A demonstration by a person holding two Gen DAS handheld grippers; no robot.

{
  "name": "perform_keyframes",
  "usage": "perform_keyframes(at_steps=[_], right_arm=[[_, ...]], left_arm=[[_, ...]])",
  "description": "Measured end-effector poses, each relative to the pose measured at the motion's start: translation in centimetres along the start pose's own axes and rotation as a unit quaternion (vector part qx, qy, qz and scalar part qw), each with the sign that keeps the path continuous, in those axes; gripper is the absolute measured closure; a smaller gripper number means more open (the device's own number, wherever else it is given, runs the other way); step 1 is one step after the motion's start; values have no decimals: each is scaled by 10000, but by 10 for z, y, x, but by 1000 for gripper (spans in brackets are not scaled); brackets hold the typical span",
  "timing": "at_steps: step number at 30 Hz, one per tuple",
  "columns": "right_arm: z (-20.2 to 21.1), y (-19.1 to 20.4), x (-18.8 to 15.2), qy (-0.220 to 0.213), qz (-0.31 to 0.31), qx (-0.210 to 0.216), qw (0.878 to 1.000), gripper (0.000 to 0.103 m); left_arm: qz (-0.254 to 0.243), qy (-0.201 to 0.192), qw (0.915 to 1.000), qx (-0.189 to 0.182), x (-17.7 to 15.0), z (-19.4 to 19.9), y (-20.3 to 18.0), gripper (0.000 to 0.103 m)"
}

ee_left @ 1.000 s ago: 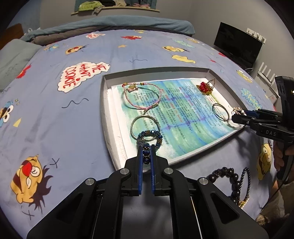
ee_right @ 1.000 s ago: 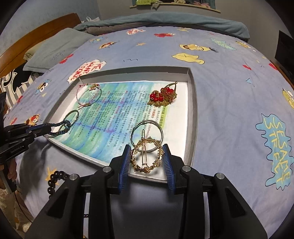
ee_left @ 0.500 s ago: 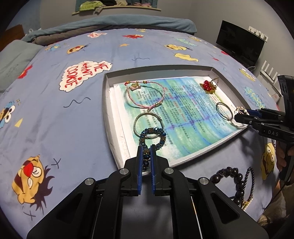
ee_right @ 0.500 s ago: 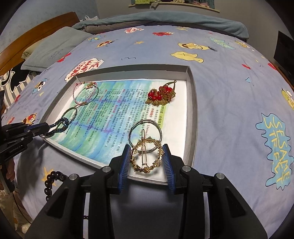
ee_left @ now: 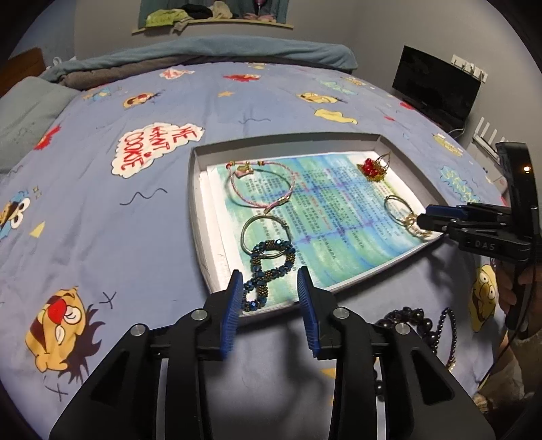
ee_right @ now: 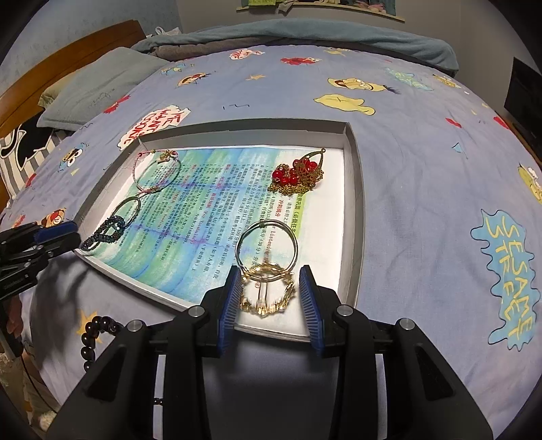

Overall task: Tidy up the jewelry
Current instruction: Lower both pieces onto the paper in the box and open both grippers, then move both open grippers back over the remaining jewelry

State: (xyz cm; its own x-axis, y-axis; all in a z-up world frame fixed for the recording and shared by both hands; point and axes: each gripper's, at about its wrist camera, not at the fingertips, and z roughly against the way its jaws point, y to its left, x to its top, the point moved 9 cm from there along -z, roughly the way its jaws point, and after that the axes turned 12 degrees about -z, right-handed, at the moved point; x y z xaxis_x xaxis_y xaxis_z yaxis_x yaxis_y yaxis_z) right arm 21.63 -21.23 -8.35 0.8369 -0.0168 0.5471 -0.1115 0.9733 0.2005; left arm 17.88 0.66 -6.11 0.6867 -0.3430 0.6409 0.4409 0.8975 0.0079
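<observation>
Bed: your cartoon-print blue cover [ee_left: 101, 210] fills it.
Headboard: wooden [ee_right: 67, 57].
Walls: grey.
Screen: dark monitor [ee_left: 437, 89].
Shelf: cluttered [ee_left: 210, 20].

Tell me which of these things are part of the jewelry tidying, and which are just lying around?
Part of the job: tray; blue beaded bracelet; gold hair clip; black bead bracelet, not yet in the tray.

Lying about: pillow; monitor; folded blanket.

Your right gripper's fingers [ee_right: 233, 298] cover the sides of the blurred gold hair clip [ee_right: 267, 294], so you cannot tell whether they press it. The black bead bracelet [ee_left: 420, 325] is partly hidden behind your left gripper's body. The print on the paper liner [ee_right: 210, 210] is too small to read.
</observation>
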Motion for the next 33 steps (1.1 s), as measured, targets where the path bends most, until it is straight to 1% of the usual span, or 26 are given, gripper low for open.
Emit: perform_keyframes(at_steps=[2,3,4,5,6,8,9,10,11,12,14,15,17,22,28,33], right_arm=[[0,1,1,-1,17,-33,10000,64],[1,2,1,-9,16,-15,10000,60],[5,4,1,-61,6,60,10000,50],[7,6,1,-94,2,129,9999,45],[12,8,1,-163,19,146,9998,42],[19,10,3,-290,64,102,9995,36],[25,11,3,-387,88,109,9992,34],[30,12,4,-459,98,118,9988,29],[37,13,4,-544,103,126,9984,21],[42,13,4,-619,106,138,9979,19],[56,12,5,-822,99,109,9965,6],[64,10,5,-950,86,82,9954,5],[77,8,4,-1145,74,74,9934,6],[104,1,-2,-1490,22,46,9888,6],[121,-6,-17,-1610,-122,62,9869,6],[122,-10,-40,-1606,-129,-3,9869,5]], left_arm=[[-7,-40,10000,13,1,4,0,67],[-6,-53,10000,19,1,6,0,65],[-3,-63,10000,29,1,8,0,62],[-1,-90,9999,46,1,11,0,56],[-3,-118,9999,59,2,14,0,50],[-2,-182,9998,114,2,20,1,43],[4,-213,9997,147,3,24,1,37],[12,-240,9996,171,3,27,2,34],[26,-293,9993,220,4,32,2,27],[41,-331,9991,269,4,35,3,22],[93,-398,9985,365,5,43,5,17],[114,-427,9983,375,4,47,5,15],[146,-478,9979,412,4,54,5,13],[59,-531,9969,578,0,67,3,11],[-7,-526,9965,643,-11,75,-3,11],[-75,-416,9970,644,-29,71,-14,11]])
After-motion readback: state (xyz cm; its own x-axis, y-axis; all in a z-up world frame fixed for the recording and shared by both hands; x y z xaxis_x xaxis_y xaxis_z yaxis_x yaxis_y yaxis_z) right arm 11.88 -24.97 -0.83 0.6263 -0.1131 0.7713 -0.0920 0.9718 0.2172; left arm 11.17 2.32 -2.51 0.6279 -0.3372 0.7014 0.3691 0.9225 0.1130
